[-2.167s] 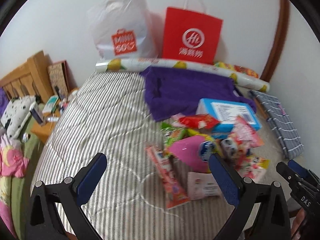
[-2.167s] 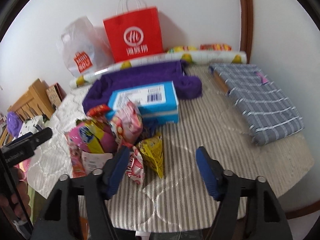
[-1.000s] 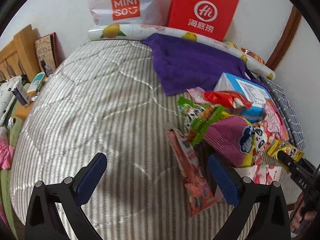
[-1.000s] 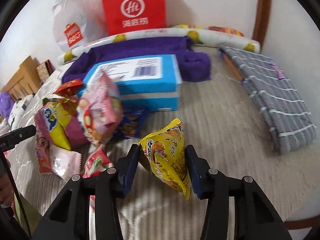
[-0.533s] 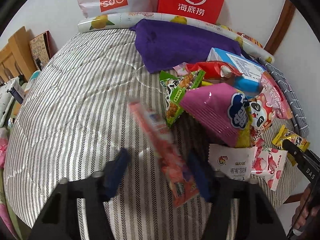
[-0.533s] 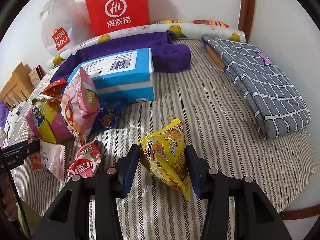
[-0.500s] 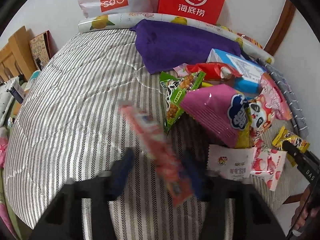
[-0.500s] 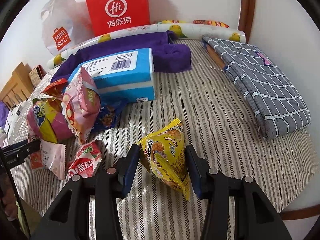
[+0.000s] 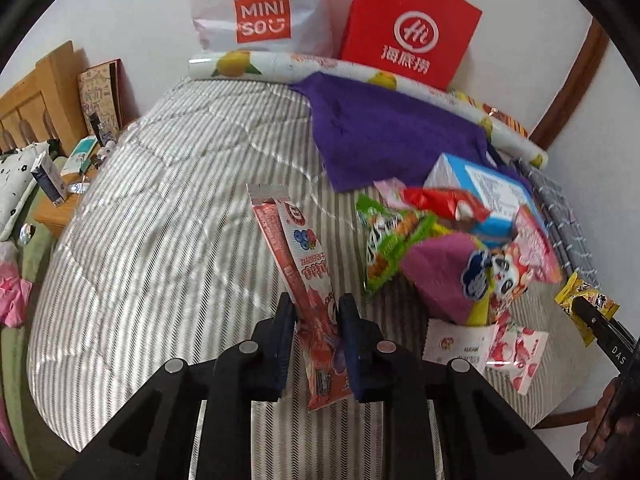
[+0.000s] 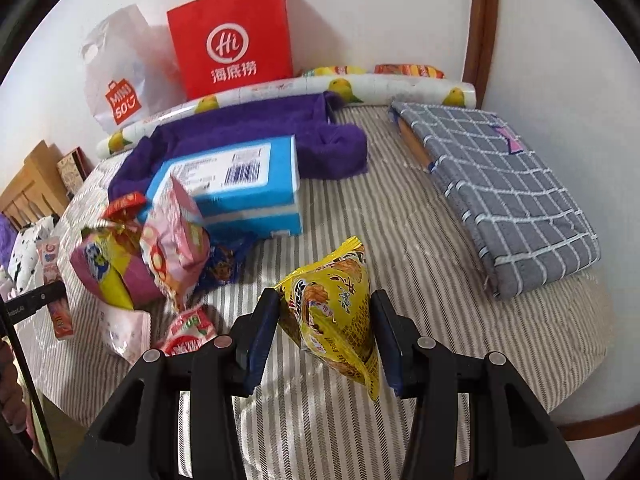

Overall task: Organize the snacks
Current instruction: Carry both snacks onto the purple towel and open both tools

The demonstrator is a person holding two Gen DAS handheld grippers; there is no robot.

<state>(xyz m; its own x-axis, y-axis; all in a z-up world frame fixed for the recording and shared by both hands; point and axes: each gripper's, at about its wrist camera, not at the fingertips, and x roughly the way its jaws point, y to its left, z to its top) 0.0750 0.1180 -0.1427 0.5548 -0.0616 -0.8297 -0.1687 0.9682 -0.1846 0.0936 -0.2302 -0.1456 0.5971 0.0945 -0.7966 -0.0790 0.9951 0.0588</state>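
My left gripper (image 9: 316, 312) is shut on a long red snack stick pack (image 9: 296, 268), which stands tilted up off the striped bed cover (image 9: 160, 240). My right gripper (image 10: 326, 308) is shut on a yellow triangular snack bag (image 10: 332, 300), held just above the cover. A heap of snacks lies between them: a pink bag (image 9: 444, 276), a green packet (image 9: 388, 240), a red wrapper (image 9: 440, 200) and a blue box (image 10: 240, 184). The right gripper's tip with the yellow bag (image 9: 584, 304) shows at the left wrist view's right edge.
A purple cloth (image 9: 392, 132), a fruit-print roll (image 9: 280, 66), a red paper bag (image 9: 412, 28) and a white plastic bag (image 9: 260, 12) line the wall. A grey checked folded cloth (image 10: 508, 188) lies at the right. A wooden headboard (image 9: 32, 100) and bedside clutter stand at the left.
The left jaws closed from wide open onto the red stick pack and raised its far end off the cover. The right gripper kept the yellow bag and rose slightly.
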